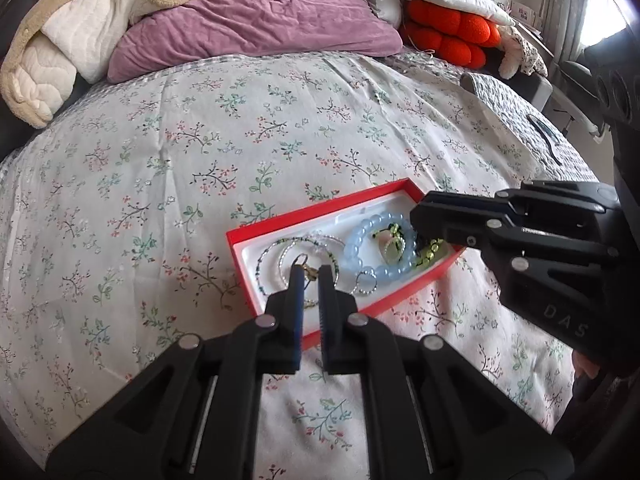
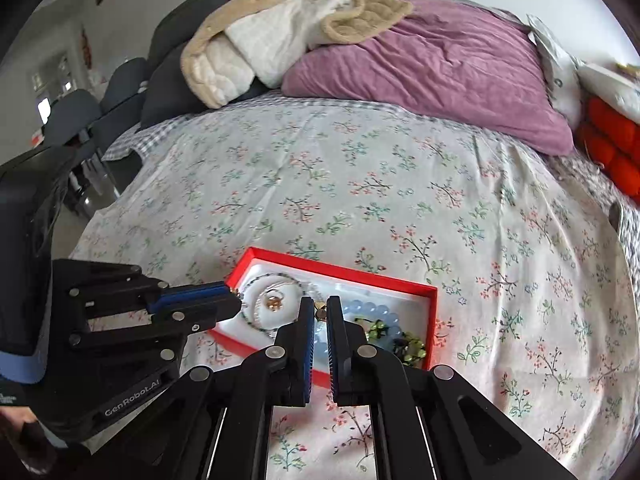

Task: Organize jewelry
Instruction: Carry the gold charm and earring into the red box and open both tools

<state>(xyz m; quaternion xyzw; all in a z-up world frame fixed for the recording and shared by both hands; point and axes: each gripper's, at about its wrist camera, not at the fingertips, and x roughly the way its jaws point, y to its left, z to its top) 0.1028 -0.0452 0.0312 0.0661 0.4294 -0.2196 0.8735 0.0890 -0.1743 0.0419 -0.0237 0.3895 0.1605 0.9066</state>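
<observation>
A red box [image 1: 304, 216] with a white lining lies on the flowered bed sheet; it also shows in the right wrist view [image 2: 352, 270]. It holds a pale blue bead bracelet [image 1: 362, 242], thin beaded strands [image 1: 276, 250], a small silver ring [image 1: 366, 282], a gold piece [image 2: 274, 302] and green beads [image 2: 412, 346]. My left gripper [image 1: 311, 274] hovers over the box's near left part, jaws a narrow gap apart with nothing between them. My right gripper [image 2: 320, 306] hovers over the blue bracelet [image 2: 372, 310], jaws also slightly apart and empty.
A purple pillow [image 1: 256, 20], a cream blanket [image 1: 60, 40] and an orange cushion [image 1: 452, 32] lie at the head of the bed. Dark chairs [image 2: 100, 116] stand beside the bed on the left. A dark strap [image 1: 546, 136] lies at the right edge.
</observation>
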